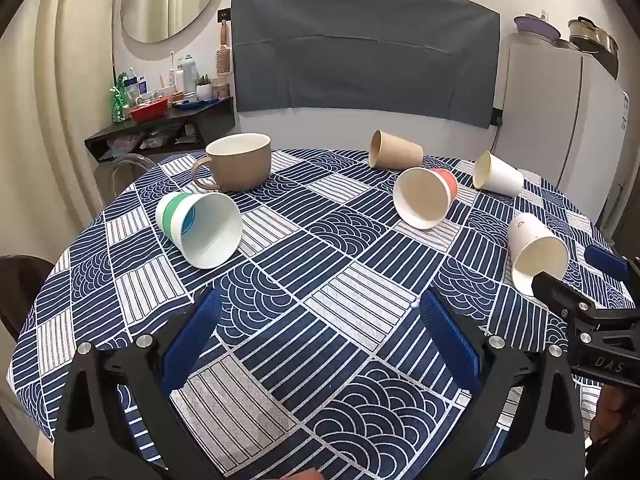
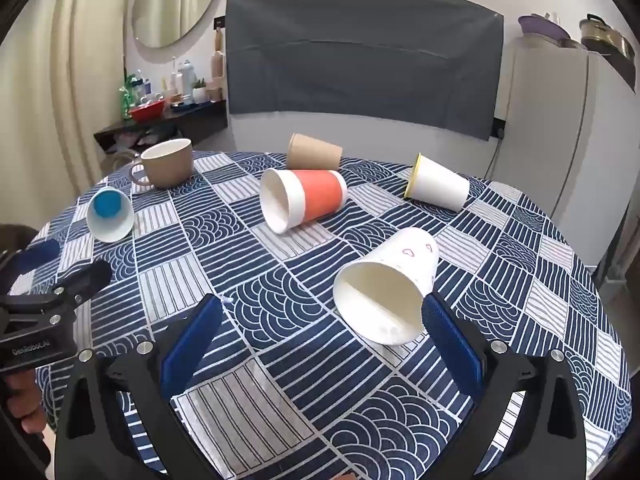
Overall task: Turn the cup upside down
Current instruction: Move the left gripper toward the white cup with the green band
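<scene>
- White paper cup with small pink heart prints: lies on its side on the near right part of the table, mouth toward the camera, smooth tapered wall, thin rolled rim, pale interior.
- Right gripper: jaws spread wide, nothing between them; the ribbed blue pad of its right finger sits just beside the cup's rim; whether it touches, the right wrist view does not settle.
- Left gripper: jaws wide apart, holding nothing, poised over bare cloth well left of the heart cup.
- Orange-banded paper cup: on its side mid-table, white collar at the mouth, apart from the heart cup.
- Yellow-rimmed white cup: on its side toward the far right edge.
- Brown paper cup: on its side at the far edge, matte kraft finish.
- Green-striped white cup: on its side at the left, blue base visible inside.
- Tan ceramic mug: upright, glazed, loop handle, at the far left.
- Tablecloth: woven fabric, navy-and-white patchwork of stripes and arcs, covering a round table; its edge curves close behind the far cups.
- Open cloth lies between the heart cup and the orange-banded one, and across the near centre between both sets of tongs.
</scene>
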`<state>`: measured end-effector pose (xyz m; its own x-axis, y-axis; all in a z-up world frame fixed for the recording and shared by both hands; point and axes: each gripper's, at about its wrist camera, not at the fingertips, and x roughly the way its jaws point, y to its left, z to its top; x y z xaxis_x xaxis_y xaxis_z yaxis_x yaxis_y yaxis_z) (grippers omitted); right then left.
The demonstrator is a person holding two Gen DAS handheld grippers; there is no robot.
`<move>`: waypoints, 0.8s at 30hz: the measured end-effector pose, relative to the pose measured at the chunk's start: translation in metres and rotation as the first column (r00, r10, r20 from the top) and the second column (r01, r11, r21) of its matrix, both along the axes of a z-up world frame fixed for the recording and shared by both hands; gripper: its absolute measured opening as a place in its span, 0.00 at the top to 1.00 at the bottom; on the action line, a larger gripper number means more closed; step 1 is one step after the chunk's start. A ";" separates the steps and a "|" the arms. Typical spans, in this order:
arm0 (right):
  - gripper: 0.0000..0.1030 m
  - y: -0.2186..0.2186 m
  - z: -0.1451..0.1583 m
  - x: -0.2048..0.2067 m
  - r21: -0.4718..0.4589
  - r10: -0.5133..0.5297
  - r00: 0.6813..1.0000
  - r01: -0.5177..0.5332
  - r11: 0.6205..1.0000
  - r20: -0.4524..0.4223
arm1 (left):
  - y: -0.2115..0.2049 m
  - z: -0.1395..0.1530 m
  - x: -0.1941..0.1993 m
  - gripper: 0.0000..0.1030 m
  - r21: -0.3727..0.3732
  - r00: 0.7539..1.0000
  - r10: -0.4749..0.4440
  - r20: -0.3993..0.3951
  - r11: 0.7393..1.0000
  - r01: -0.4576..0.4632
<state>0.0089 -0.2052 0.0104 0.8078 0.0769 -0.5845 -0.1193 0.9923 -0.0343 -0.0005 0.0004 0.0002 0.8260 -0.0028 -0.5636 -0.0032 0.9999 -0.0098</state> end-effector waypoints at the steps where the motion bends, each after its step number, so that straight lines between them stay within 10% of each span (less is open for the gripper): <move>1: 0.07 0.000 0.000 0.000 0.000 0.001 1.000 -0.001 1.000 0.001 | 0.000 0.000 -0.001 0.06 0.006 1.000 0.002 0.003 1.000 -0.002; 24: 0.07 -0.004 -0.006 0.001 -0.023 -0.021 1.000 0.021 1.000 -0.011 | 0.003 -0.015 0.005 0.06 0.007 0.999 0.006 -0.040 1.000 -0.006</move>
<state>0.0101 -0.2089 0.0040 0.8023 0.0464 -0.5951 -0.0989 0.9935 -0.0559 0.0041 0.0036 -0.0148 0.8026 0.0056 -0.5965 -0.0093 1.0000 -0.0030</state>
